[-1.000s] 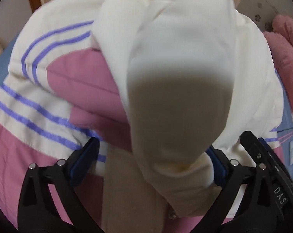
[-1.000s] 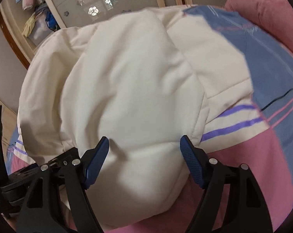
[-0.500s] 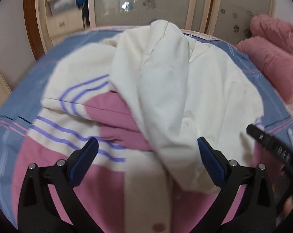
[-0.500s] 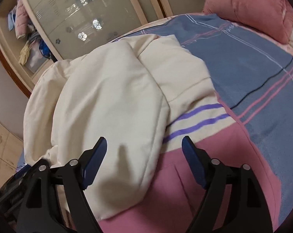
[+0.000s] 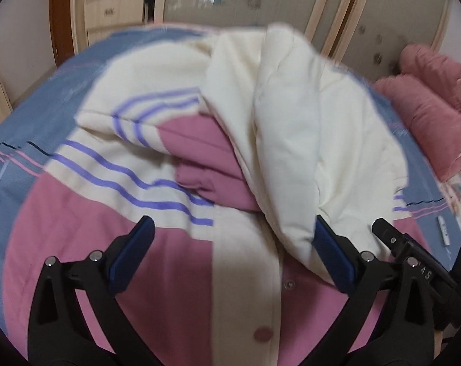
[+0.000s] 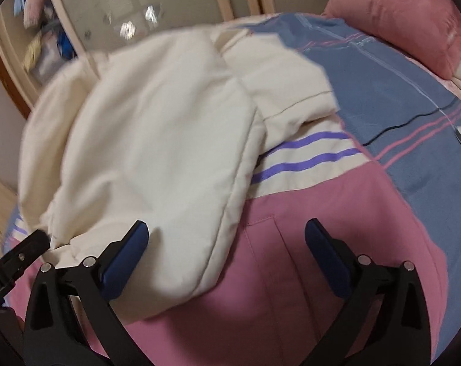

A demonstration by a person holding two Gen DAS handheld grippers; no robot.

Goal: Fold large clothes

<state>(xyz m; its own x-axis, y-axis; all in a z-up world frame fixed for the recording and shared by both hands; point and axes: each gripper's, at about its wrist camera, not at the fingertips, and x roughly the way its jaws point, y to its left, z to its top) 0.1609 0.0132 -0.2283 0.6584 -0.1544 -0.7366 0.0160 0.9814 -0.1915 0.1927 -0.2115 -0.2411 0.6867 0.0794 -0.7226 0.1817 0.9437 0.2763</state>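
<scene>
Sleeve (image 6: 157, 158) now lies released across the jacket (image 5: 175, 268) on the bed (image 6: 392, 91), where a second ago it filled both views; left gripper (image 5: 230, 256) stands wide and empty, right gripper (image 6: 227, 259) is opening off the cloth, so this fold looks done

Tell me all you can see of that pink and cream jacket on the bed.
The jacket is a soft, padded-looking garment, pink in the body with cream panels crossed by purple stripes and a cream front strip carrying pink snap buttons. It lies spread on a blue striped bedsheet. Its cream lining side is folded over the top in a puffy heap. One fold edge lies against a pad of the left gripper; neither gripper clamps it, and the right gripper is opening above it.
</scene>
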